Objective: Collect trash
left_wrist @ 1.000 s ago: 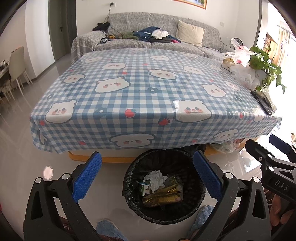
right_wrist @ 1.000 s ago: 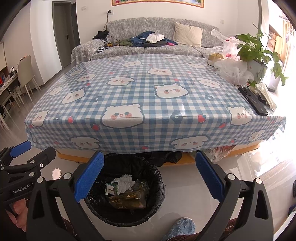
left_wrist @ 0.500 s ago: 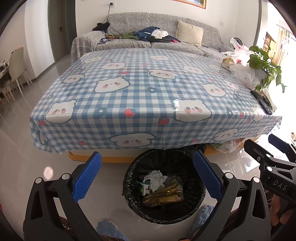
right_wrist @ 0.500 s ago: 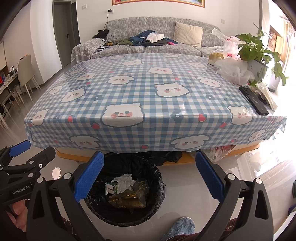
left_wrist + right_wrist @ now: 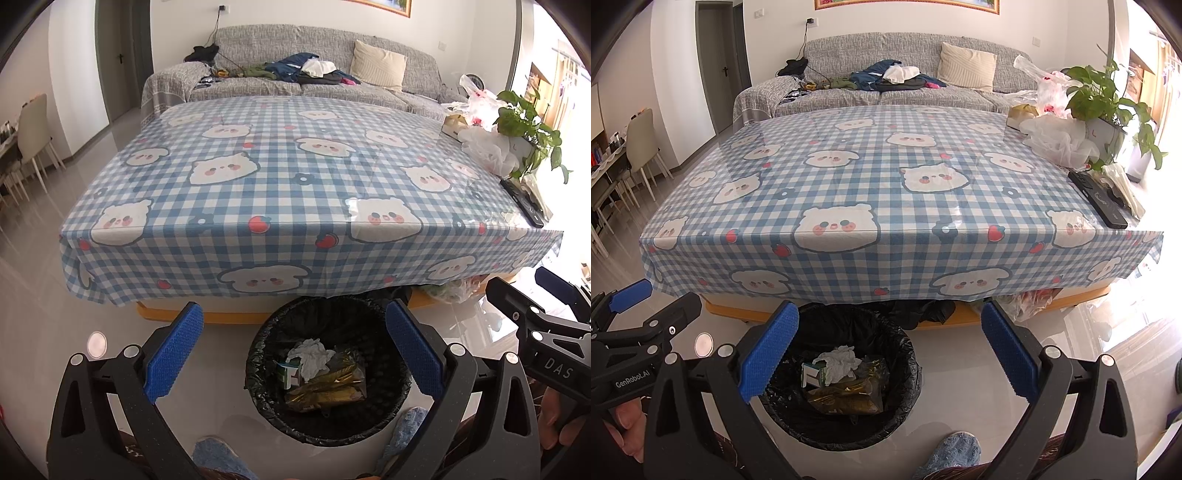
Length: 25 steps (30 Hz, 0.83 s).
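A black-lined trash bin stands on the floor at the table's near edge; it also shows in the right wrist view. Inside lie a crumpled white tissue, a green-and-white carton and a gold wrapper. My left gripper is open and empty above the bin. My right gripper is open and empty, just right of the bin. Each gripper shows at the edge of the other's view.
A table under a blue checked cloth fills the middle. At its right edge stand a potted plant, white plastic bags and a black remote. A grey sofa with clothes is behind. My slippers are below.
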### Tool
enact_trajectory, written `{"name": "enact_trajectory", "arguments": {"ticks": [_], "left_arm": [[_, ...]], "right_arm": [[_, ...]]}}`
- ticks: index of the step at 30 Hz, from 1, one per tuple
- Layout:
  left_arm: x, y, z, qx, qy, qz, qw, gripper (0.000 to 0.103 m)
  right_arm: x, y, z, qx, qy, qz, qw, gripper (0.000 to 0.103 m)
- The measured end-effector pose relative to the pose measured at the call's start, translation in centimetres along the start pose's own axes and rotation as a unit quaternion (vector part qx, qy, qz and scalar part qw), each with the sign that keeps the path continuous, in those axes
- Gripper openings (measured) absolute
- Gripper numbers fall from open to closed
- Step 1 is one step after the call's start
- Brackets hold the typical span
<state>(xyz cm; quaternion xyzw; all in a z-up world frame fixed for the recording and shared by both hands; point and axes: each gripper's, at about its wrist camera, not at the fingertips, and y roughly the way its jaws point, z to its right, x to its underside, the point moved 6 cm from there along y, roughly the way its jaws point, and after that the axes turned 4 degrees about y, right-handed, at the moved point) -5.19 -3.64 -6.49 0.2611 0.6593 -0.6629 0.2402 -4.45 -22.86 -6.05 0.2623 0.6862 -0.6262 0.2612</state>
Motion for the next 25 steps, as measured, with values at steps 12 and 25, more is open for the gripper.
{"name": "enact_trajectory", "arguments": {"ticks": [12,25], "left_arm": [[-0.31,-0.19,-0.13,-0.006,0.0,0.005,1.0,0.097],[-0.17,-0.16,-0.59,-0.002,-0.012,0.005,0.9999,0.097]], "right_arm": [[0.0,-0.03,-0.06,0.0,0.0,0.0,1.0,0.095],[0.03,-0.01,-0.13,0.0,0.001,0.0,1.0,0.095]]}}
